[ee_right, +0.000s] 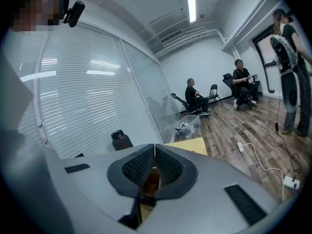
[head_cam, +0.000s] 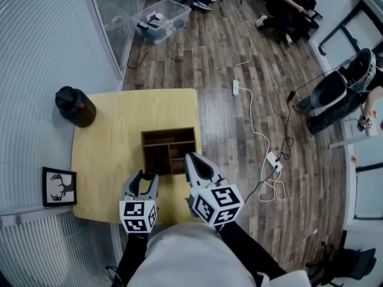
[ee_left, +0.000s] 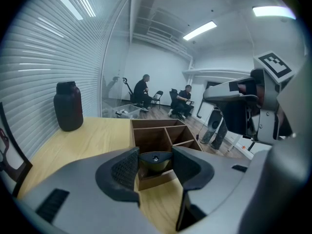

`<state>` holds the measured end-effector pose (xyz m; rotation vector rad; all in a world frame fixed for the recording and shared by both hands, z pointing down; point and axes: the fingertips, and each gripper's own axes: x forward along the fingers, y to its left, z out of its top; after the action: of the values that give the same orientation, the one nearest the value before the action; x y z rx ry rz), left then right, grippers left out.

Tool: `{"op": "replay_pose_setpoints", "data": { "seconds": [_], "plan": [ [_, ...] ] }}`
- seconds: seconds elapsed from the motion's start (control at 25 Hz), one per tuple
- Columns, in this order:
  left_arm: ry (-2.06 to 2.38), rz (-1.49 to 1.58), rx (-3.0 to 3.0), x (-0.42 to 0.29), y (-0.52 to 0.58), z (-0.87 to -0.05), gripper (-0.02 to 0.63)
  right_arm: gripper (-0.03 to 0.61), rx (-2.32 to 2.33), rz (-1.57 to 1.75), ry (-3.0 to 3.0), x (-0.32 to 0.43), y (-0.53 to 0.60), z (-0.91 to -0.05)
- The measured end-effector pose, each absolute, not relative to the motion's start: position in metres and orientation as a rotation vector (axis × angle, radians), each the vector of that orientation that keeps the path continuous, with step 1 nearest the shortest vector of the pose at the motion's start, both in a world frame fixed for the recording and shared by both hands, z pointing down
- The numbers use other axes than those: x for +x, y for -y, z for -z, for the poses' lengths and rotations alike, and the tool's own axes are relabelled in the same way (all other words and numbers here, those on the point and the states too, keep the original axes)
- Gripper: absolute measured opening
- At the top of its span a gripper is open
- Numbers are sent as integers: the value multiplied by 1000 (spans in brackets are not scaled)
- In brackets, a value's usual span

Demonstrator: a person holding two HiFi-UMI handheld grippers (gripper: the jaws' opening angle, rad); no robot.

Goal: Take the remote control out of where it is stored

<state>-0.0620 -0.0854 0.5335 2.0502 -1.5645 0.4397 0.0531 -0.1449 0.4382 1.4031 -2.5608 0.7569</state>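
1. Left gripper [ee_left: 155,165] hangs at the near edge of the table [head_cam: 108,154], its jaws a narrow way apart and set against the two sides of the remote control [ee_left: 155,158].
2. Only the remote control's dark, rounded top end shows; it stands upright in the near left compartment of the wooden box [head_cam: 169,137].
3. Right gripper [head_cam: 191,159] is just beside the left one, over the box's near right corner, with its jaws pressed together and nothing between them.
4. Thin walls split the box into several compartments, and it sits toward the table's near right side, its open top facing up.
5. At the far left corner of the table stands a dark jar [head_cam: 76,106] with its lid on, well apart from the box.
6. Off the table's near left corner lies a framed picture [head_cam: 58,186].
7. On the floor beyond the far edge is a clear plastic bin [head_cam: 175,6] holding a few small items too small to tell.
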Motion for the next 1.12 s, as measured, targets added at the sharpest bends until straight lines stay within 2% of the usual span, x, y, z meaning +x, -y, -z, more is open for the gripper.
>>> {"op": "replay_pose_setpoints", "data": {
  "seconds": [1.12],
  "plan": [
    [1564, -437, 2059, -58, 87, -524, 212, 6, 1410, -766, 2549, 59, 148, -444]
  ]
}}
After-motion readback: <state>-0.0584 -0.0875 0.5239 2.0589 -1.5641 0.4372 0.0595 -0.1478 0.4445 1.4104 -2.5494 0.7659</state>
